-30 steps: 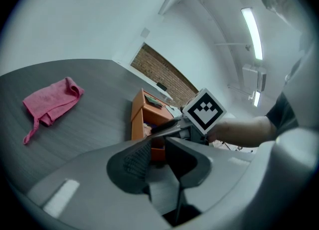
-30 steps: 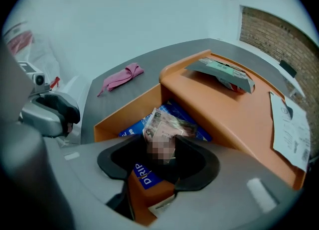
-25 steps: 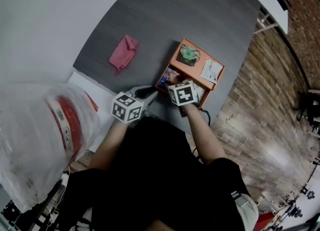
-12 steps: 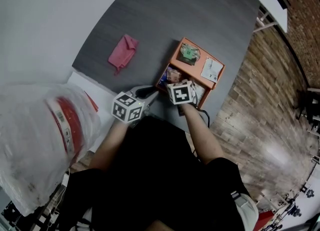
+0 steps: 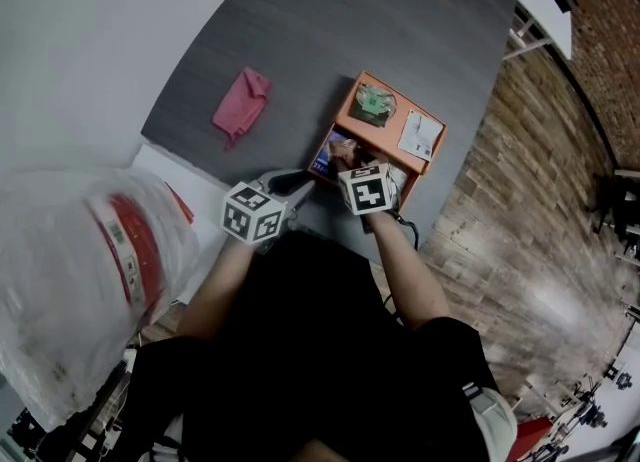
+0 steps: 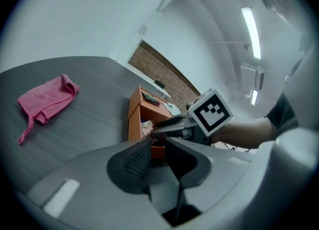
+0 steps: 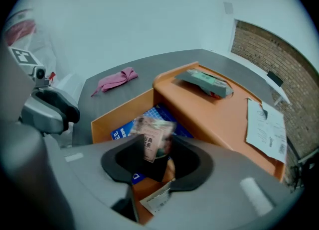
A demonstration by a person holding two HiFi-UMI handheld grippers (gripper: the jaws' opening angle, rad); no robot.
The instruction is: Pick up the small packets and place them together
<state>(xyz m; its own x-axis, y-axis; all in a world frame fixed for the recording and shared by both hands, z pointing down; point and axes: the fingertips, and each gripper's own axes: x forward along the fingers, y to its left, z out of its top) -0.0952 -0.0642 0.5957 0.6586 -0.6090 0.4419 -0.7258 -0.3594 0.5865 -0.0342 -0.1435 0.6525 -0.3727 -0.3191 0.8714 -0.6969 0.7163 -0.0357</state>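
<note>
Starting nearest you, your left gripper sits off the near left corner of the orange box. Its jaws are parted by a narrow gap with nothing in it. To its right, your right gripper tips steeply down over the box's open near compartment. Its jaws have just been closing and now clasp a small brownish packet. That packet stands on end, its long axis running along the jaws and its top poking out past the tips, leaning slightly. It looks crinkly and blurred, with a pale printed label on its face. Below it in the compartment lie a blue printed packet and a white slip. Farther off, a green packet rests flat on the box's raised top. A pink cloth lies far left on the grey table.
</note>
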